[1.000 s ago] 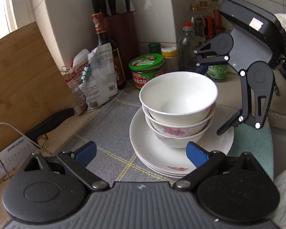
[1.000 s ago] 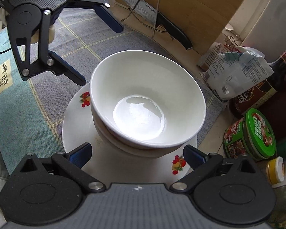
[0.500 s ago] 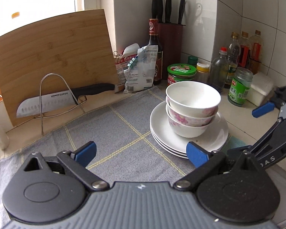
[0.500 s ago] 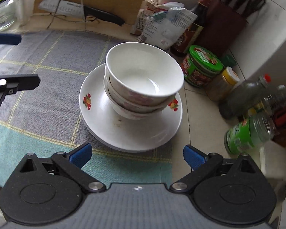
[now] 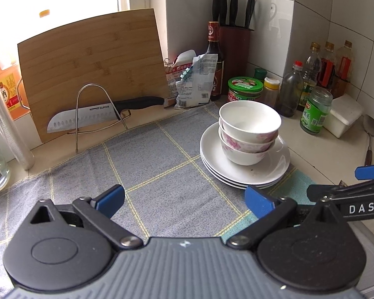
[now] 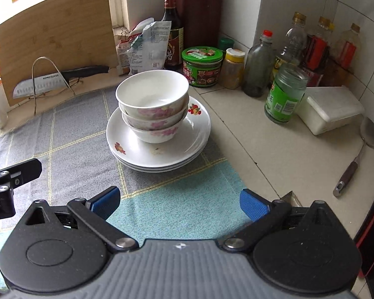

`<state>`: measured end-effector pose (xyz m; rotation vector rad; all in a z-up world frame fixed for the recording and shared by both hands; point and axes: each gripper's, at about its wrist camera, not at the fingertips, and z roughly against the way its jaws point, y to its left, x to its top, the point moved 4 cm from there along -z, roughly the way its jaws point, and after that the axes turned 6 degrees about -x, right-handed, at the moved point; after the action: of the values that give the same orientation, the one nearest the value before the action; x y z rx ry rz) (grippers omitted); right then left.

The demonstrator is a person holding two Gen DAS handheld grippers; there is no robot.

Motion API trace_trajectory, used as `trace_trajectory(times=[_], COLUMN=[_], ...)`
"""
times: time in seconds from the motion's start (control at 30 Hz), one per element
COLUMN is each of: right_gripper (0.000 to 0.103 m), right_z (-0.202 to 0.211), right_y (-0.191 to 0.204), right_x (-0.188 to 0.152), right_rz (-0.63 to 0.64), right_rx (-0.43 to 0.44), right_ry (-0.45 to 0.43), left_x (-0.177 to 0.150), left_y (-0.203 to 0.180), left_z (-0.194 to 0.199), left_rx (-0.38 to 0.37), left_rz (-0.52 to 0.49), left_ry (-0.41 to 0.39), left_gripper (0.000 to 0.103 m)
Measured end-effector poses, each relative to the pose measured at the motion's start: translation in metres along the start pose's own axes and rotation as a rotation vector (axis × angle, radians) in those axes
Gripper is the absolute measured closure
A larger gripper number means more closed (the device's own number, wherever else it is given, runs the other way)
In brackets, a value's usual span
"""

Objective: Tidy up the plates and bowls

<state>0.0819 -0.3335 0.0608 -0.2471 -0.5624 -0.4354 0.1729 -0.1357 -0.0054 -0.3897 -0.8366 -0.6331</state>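
Three nested white bowls (image 5: 248, 129) (image 6: 153, 103) with pink flowers stand on a stack of white plates (image 5: 212, 154) (image 6: 197, 134) near the right end of the grey checked cloth (image 5: 147, 164) (image 6: 62, 134). My left gripper (image 5: 184, 200) is open and empty, well back from the stack and to its left. My right gripper (image 6: 179, 203) is also open and empty, low in front of the stack. In the left wrist view the right gripper (image 5: 349, 186) shows at the right edge.
A bamboo cutting board (image 5: 92, 67) leans on the back wall behind a wire stand (image 5: 97, 109) holding a knife (image 5: 99, 117). Jars and bottles (image 6: 285, 97), a knife block (image 5: 234, 37), a white box (image 6: 329, 109) and a spatula (image 6: 359, 152) crowd the counter's back and right.
Both grippers have drawn back and away from the stack, which looks smaller now. The bowls and plates stayed in place. Both grippers stayed open.
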Motion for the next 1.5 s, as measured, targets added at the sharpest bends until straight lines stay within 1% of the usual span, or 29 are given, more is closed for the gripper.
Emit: trace_trajectory(times=[0.17, 0.33, 1.5], right_gripper=[0.000, 0.000, 0.000], right_z=[0.011, 0.014, 0.012], right_y=[-0.002, 0.000, 0.003], right_x=[0.000, -0.001, 0.005], right_rz=[-0.009, -0.004, -0.019], right_rx=[-0.001, 0.003, 0.013], right_ry=[-0.034, -0.041, -0.054], left_x=[0.001, 0.000, 0.005], left_y=[-0.006, -0.008, -0.003], left_z=[0.005, 0.005, 0.006], left_rx=[0.001, 0.001, 0.061], left_rz=[0.003, 0.008, 0.007], left_ry=[-0.007, -0.005, -0.009], left_gripper=[0.001, 0.001, 0.001])
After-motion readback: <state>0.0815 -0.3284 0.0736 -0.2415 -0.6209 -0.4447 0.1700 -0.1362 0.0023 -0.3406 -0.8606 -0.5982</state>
